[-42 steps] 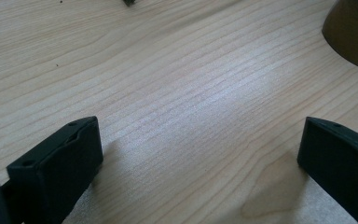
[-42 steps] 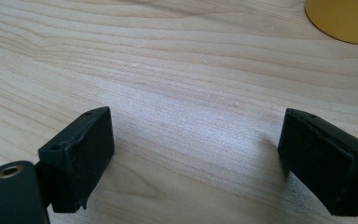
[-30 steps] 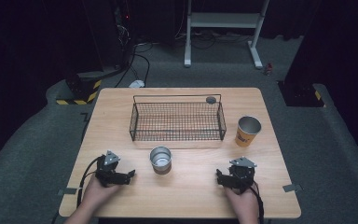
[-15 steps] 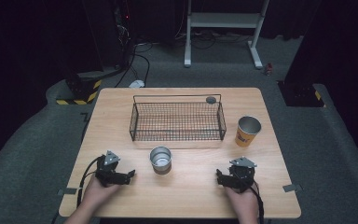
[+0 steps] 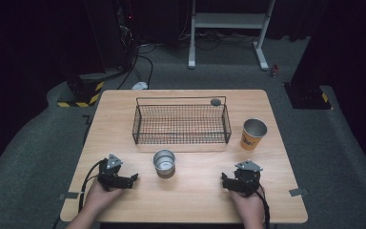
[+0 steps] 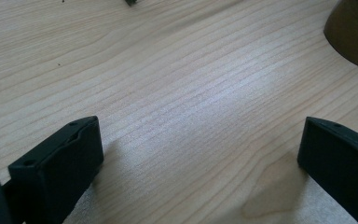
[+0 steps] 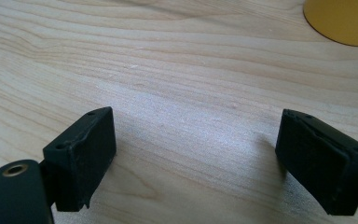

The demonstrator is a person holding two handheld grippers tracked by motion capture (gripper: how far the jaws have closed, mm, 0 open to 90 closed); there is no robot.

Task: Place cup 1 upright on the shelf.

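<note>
My left gripper (image 5: 124,180) rests low on the wooden table (image 5: 124,109) near its front left, held by a hand. Its jaws stand wide open over bare wood in the left gripper view (image 6: 200,135). My right gripper (image 5: 232,182) rests near the front right, also open with nothing between its jaws (image 7: 196,126). A silver metal cup (image 5: 164,163) stands upright between the two grippers, apart from both; its curved edge (image 6: 354,32) shows at the top right of the left gripper view. A yellow cup (image 5: 254,134) stands beyond the right gripper, its base (image 7: 342,21) at the top right of the right gripper view.
A black wire basket (image 5: 181,123) stands in the middle of the table behind the silver cup. A small dark round object (image 5: 215,101) lies by the basket's far right corner. Dark floor, cables and a white stand (image 5: 228,24) lie beyond the table.
</note>
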